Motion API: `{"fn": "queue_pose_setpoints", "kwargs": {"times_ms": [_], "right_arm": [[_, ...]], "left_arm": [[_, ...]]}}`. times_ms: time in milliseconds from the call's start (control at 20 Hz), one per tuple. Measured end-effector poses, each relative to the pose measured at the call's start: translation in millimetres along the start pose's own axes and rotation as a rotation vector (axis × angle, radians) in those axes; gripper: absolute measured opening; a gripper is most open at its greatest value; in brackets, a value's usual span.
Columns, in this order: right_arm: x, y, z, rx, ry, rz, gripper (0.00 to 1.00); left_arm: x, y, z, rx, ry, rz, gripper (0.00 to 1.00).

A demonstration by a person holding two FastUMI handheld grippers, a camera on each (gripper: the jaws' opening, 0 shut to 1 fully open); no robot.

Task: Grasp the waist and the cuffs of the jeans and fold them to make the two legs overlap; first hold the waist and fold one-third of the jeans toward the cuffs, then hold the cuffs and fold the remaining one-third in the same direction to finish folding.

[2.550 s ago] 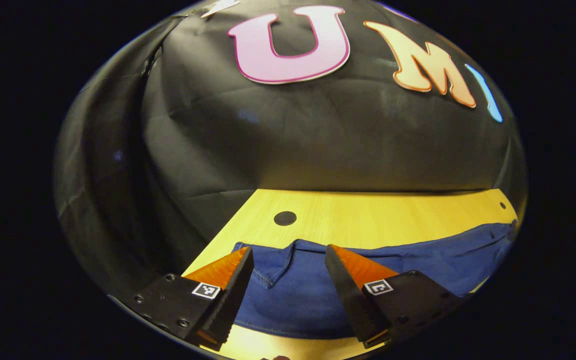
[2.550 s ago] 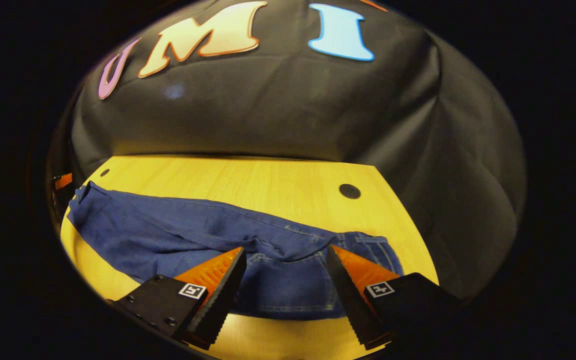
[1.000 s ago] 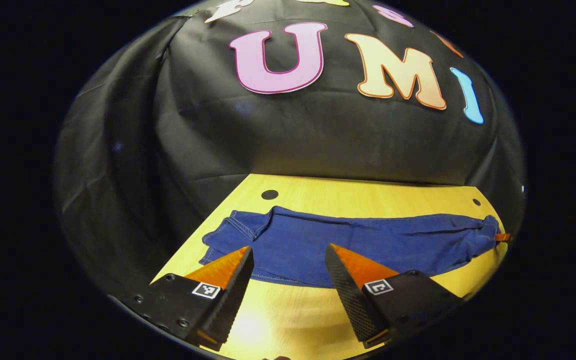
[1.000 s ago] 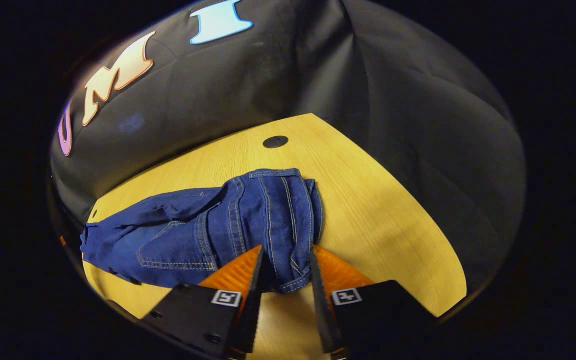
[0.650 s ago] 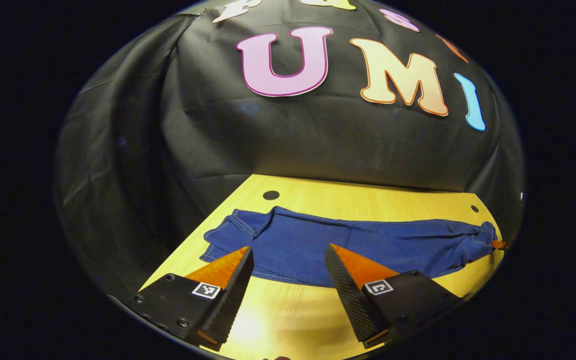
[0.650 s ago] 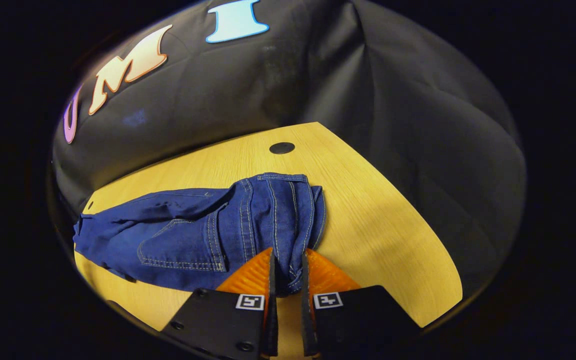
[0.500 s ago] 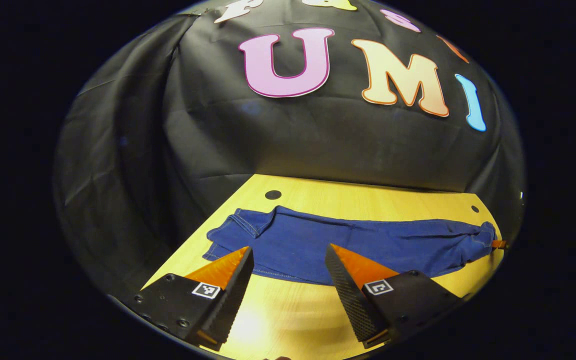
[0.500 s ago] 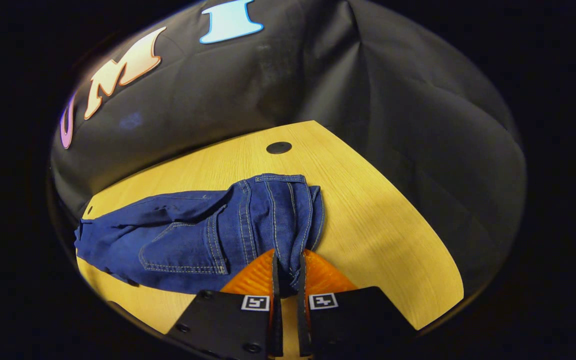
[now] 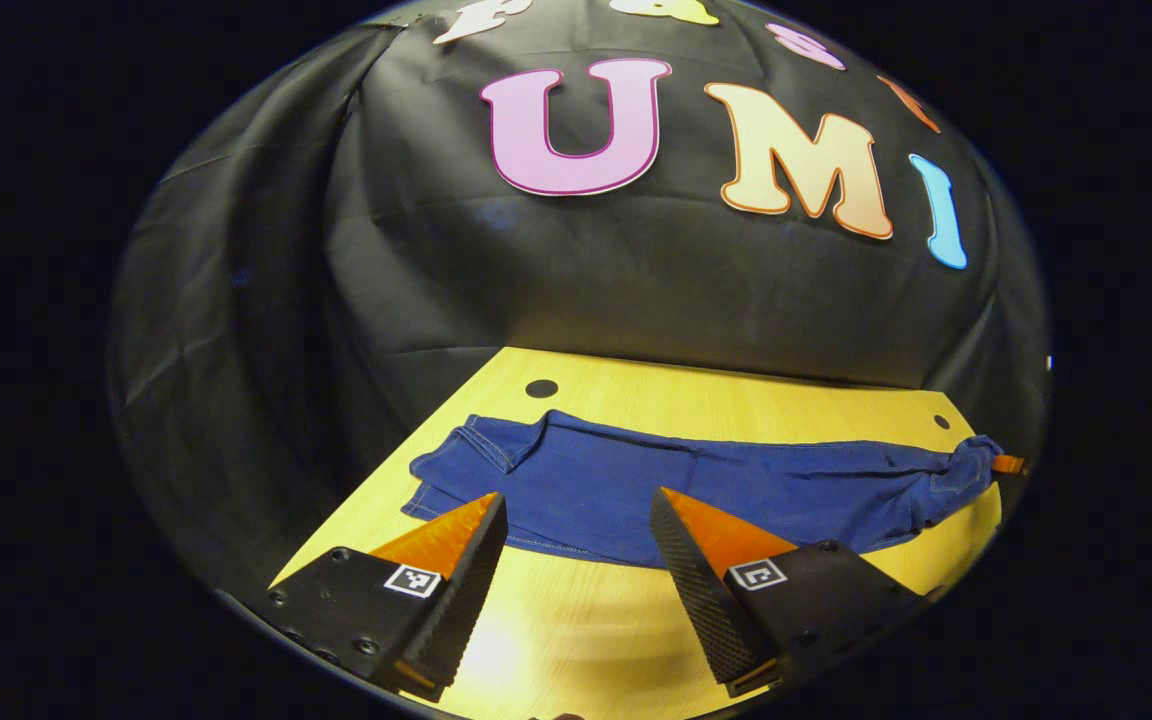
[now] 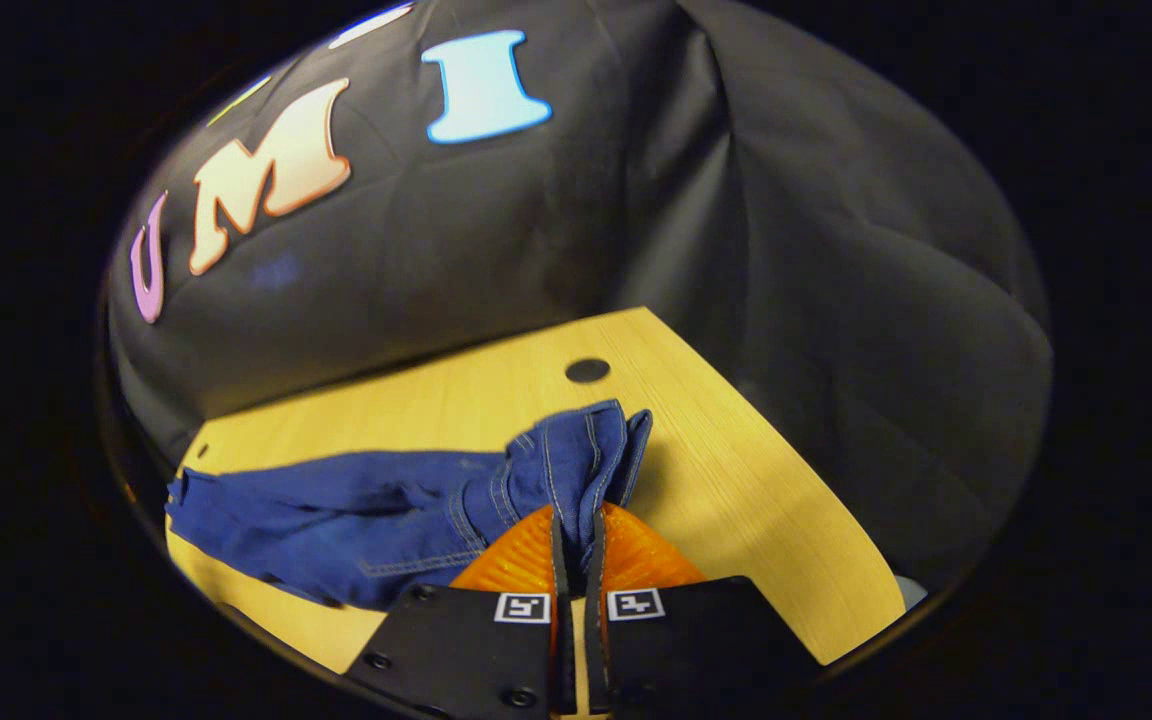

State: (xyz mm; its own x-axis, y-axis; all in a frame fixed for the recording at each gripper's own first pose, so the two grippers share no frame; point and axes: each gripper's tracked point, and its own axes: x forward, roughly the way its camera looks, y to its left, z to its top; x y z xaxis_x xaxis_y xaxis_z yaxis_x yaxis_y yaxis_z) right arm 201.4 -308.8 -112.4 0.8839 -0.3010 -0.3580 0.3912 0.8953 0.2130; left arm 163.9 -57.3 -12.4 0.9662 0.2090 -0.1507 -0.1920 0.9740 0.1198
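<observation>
Holding my left gripper spread and empty just short of the jeans, I see them lying flat across the table — long axis running side to side ahead of me, cuff end at the left, nearest this gripper. Farther right, my right gripper is pinched on the waist, which bunches up off the wood. That's the relation that matters: the cuffs lie leftward along the jeans' length, so I judge the waist must travel that way, and the right arm is placed for it.
</observation>
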Motion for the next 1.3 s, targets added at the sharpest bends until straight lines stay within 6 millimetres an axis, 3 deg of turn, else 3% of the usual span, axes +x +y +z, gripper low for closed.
{"fn": "queue_pose_setpoints", "kwargs": {"times_ms": [150, 250, 500, 700, 750, 850, 1100, 1200, 1300], "right_arm": [[-22.8, 63.5, 35.7, 0.023, -0.081, 0.13, 0.04], [-35.5, 109.9, 47.7, 0.037, -0.109, 0.216, 0.04], [-42.9, 225.9, 43.6, 0.067, -0.139, 0.41, 0.04], [-64.3, 315.9, 43.0, 0.244, -0.141, 0.666, 0.04], [-66.8, 334.7, 40.5, 0.292, -0.135, 0.72, 0.04], [-60.9, 368.8, 10.4, 0.319, -0.091, 0.774, 0.04], [-20.9, 429.5, -124.7, 0.182, 0.178, 0.735, 0.04], [-11.4, 437.4, -154.4, 0.103, 0.219, 0.696, 0.04], [-12.0, 435.9, -159.1, 0.045, 0.203, 0.678, 0.04]], "left_arm": [[7.1, 1.5, 0.7, -0.017, -0.007, -0.034, 0.88], [9.9, 3.7, 2.3, -0.024, -0.01, -0.061, 0.88], [20.3, 18.1, 3.5, -0.03, -0.024, -0.126, 0.89], [28.2, 35.8, -3.5, -0.039, -0.009, -0.14, 0.92], [29.4, 41.0, -4.8, -0.044, -0.008, -0.141, 0.88], [33.4, 50.8, -6.8, -0.06, -0.009, -0.142, 0.88], [46.4, 76.3, -15.5, -0.117, -0.004, -0.125, 0.88], [55.2, 88.4, -21.3, -0.127, 0.004, -0.114, 0.88], [61.5, 103.3, -25.1, -0.134, 0.015, -0.094, 0.88]]}}
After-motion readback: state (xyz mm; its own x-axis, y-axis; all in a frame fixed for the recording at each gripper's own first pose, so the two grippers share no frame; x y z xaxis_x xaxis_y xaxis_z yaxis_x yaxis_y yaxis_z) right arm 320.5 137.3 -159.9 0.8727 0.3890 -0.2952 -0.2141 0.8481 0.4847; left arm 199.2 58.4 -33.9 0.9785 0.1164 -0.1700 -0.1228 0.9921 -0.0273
